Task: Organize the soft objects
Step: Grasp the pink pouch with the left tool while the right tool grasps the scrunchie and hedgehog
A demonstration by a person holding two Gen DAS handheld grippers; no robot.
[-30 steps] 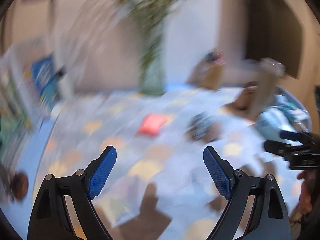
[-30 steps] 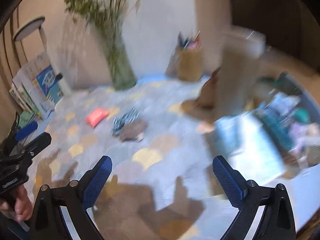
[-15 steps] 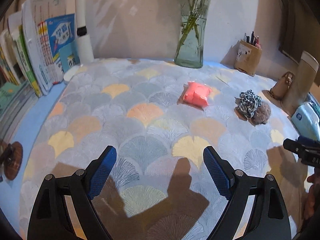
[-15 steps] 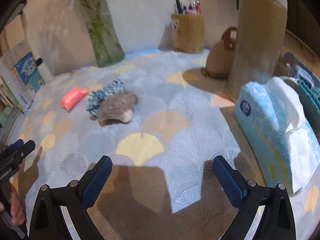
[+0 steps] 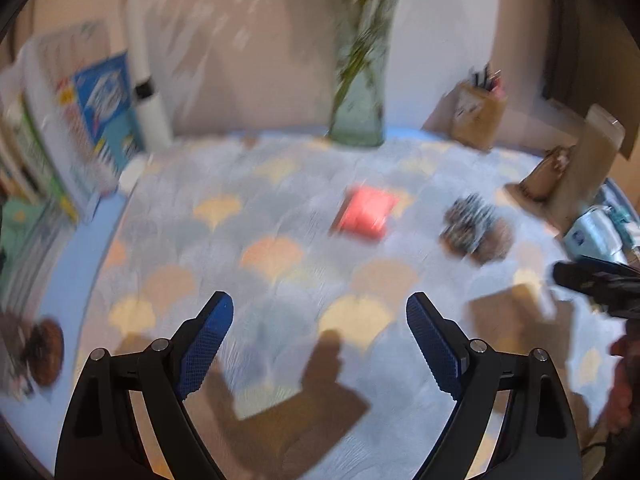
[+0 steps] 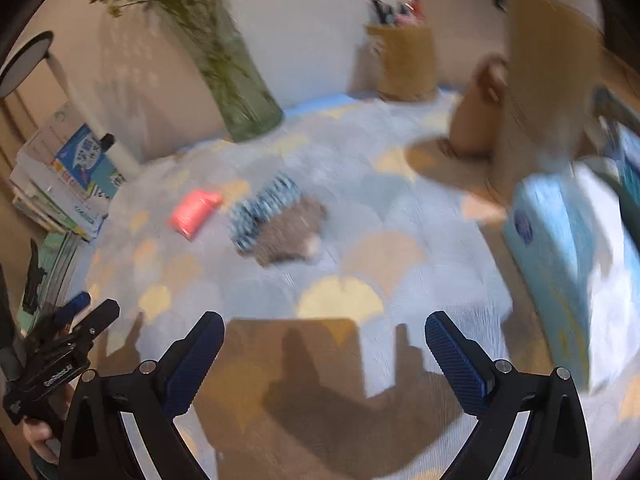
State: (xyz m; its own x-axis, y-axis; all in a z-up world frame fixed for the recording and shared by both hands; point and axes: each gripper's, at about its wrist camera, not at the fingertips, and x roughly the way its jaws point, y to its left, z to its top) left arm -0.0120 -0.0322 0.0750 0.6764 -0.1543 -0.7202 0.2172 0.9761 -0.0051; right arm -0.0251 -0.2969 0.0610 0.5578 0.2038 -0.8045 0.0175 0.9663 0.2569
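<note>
Both views are motion-blurred. A pink soft pouch (image 5: 367, 213) lies mid-table, also in the right wrist view (image 6: 194, 213). To its right a blue-white patterned cloth (image 5: 466, 216) touches a brown plush hedgehog (image 5: 491, 240); both show in the right wrist view, cloth (image 6: 264, 208) and hedgehog (image 6: 290, 236). My left gripper (image 5: 319, 326) is open and empty, well short of them. My right gripper (image 6: 324, 344) is open and empty, nearer the front edge.
A glass vase with stems (image 5: 358, 108), a pen holder (image 6: 404, 60), a small brown bag (image 6: 476, 120) and a tall tan cylinder (image 6: 544, 80) stand at the back. A blue tissue pack (image 6: 556, 248) lies right. Books (image 5: 92, 120) stand left.
Both cameras have pulled back and swung, so the views have gone from sharp to blurred. The soft objects lie where they were. Both grippers stay open.
</note>
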